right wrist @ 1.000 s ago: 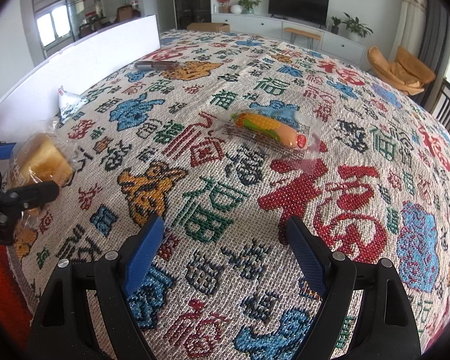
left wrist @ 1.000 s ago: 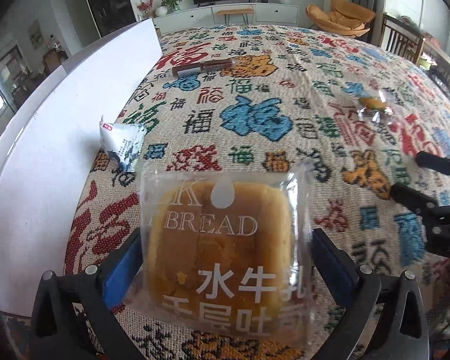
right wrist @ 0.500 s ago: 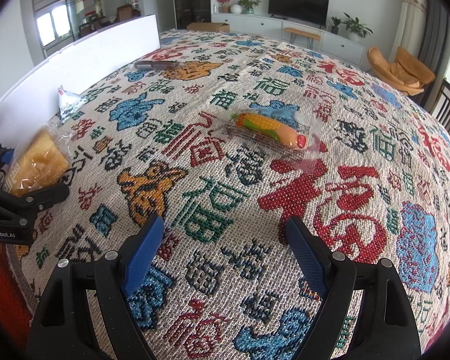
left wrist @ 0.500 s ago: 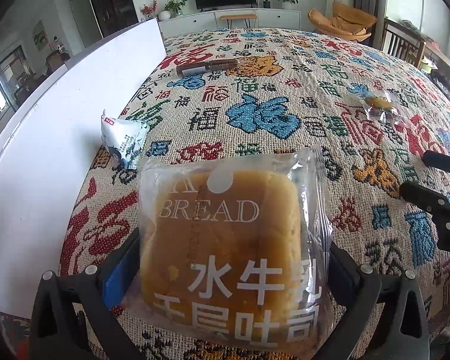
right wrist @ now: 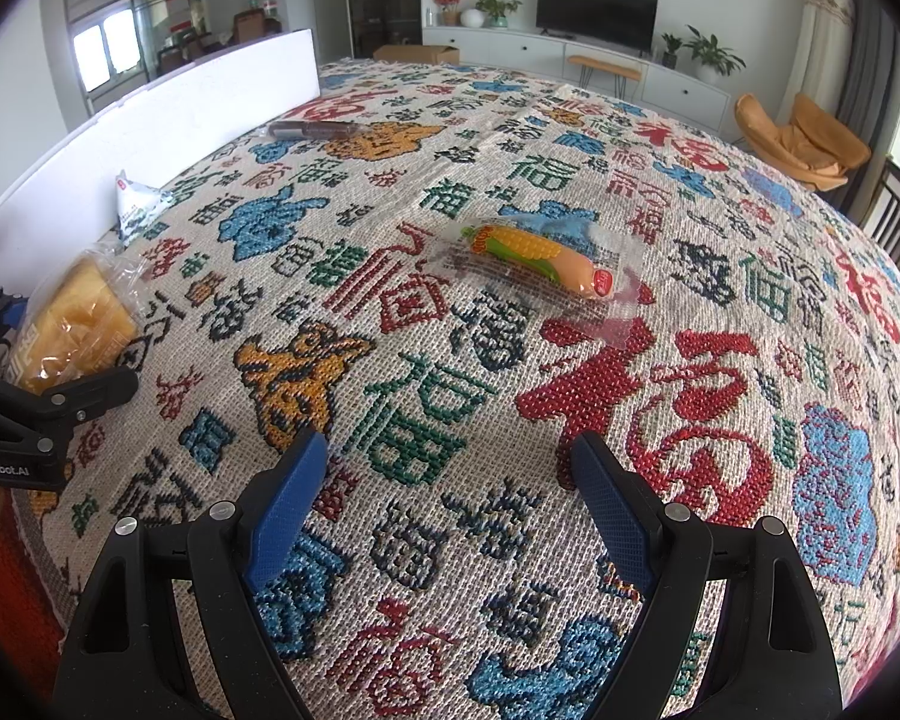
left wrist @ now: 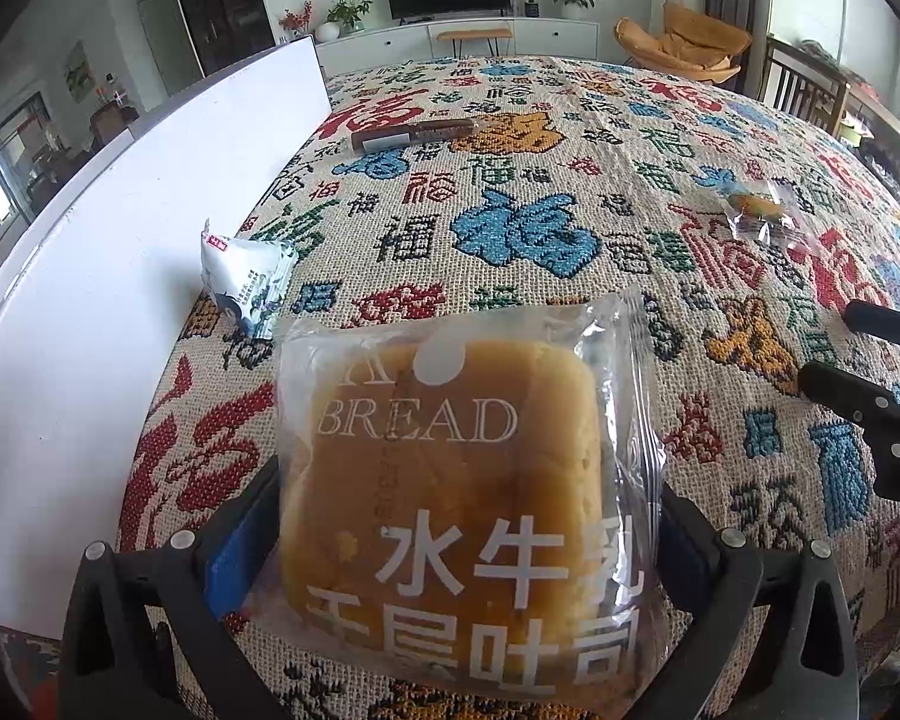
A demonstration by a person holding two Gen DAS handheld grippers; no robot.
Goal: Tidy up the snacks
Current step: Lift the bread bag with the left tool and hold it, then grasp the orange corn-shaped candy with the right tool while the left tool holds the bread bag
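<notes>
Left claw (left wrist: 450, 546) grips the bread packet (left wrist: 450, 480) (printed "BREAD", 水牛乳); right claw (right wrist: 444, 492) gapes wide.

Left gripper (left wrist: 450, 516): jaws clamped on something between the blue pads — held low.
Right gripper (right wrist: 444, 480): jaws spread wide, nothing between them.

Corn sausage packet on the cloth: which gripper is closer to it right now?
Right. The right gripper is open, with the corn sausage packet ahead of its fingers. The left gripper holds the bread packet by the far left edge.
</notes>
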